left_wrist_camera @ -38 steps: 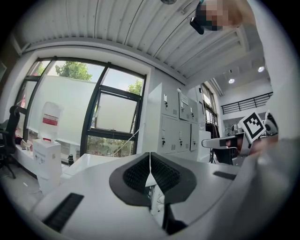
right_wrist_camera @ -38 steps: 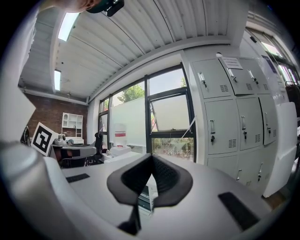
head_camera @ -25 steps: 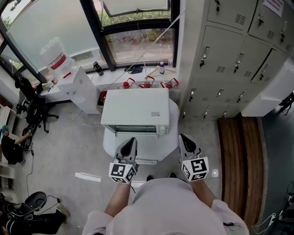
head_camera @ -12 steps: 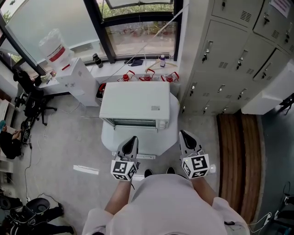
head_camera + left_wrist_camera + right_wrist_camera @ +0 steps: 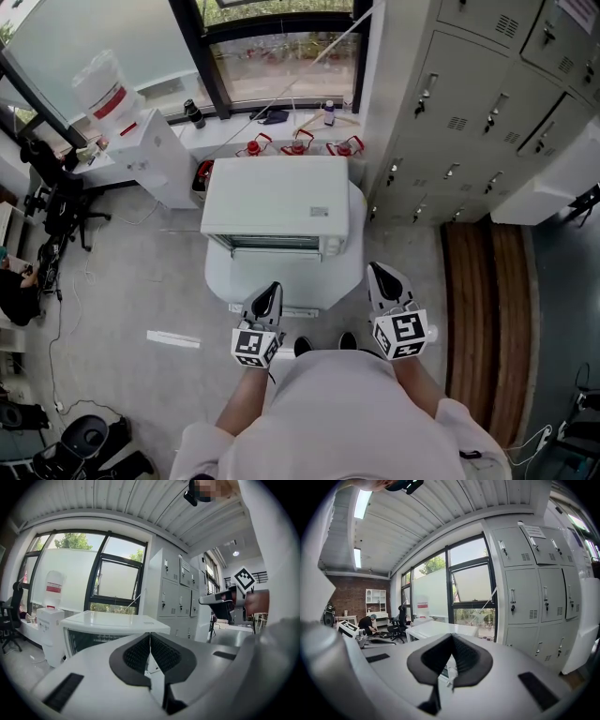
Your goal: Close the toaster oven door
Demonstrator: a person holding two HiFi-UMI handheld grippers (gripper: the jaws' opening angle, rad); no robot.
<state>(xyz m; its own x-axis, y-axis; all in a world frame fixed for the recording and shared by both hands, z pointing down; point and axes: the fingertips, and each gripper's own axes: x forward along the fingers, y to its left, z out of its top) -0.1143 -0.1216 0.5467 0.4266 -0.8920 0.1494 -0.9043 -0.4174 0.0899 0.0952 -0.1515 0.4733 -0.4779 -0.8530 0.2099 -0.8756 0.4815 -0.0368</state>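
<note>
Two tongs, both pressed together and empty: left gripper point(image 5: 271, 292) and right gripper point(image 5: 383, 277) hover at the table's point(image 5: 352, 272) near edge. The toaster oven point(image 5: 276, 204) sits beyond. Its door point(image 5: 286, 281) seems dropped open, so I'd lift from underneath, evenly.

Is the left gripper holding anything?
No, the left gripper has its jaws shut together with nothing between them.
</note>
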